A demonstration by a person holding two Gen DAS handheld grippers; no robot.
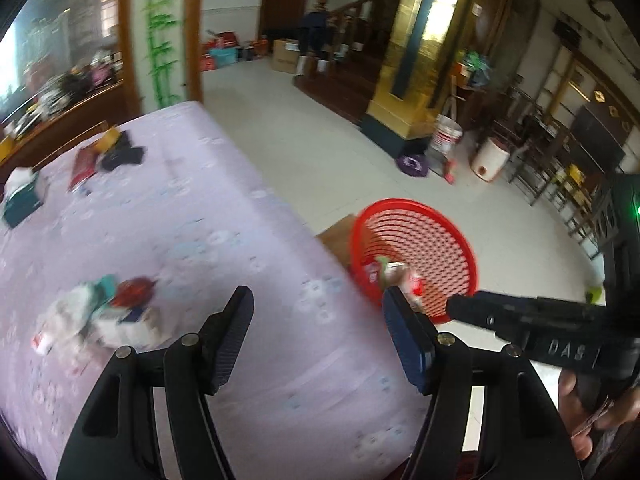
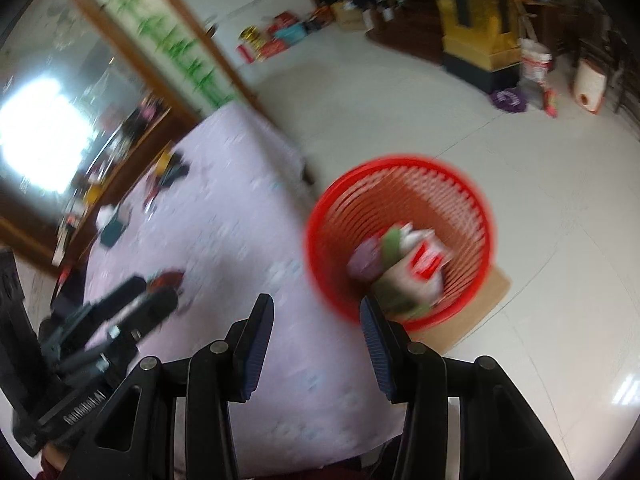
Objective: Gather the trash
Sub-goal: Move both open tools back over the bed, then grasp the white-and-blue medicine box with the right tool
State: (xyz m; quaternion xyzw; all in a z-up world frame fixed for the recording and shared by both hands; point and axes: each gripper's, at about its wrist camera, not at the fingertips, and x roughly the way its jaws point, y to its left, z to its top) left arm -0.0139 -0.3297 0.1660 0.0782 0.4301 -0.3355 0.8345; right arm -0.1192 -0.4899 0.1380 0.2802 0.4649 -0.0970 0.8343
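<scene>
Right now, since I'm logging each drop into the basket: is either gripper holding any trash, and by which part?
Nothing is held. The left gripper and right gripper are both open, with nothing between their fingers.

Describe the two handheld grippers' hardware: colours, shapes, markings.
Left gripper and right gripper: black angular frames with silver pivot pins and triangular cut-outs. The jaws carry ribbed pads, some blue, some black. The right unit's body shows raised "DAS" lettering and a green light.
</scene>
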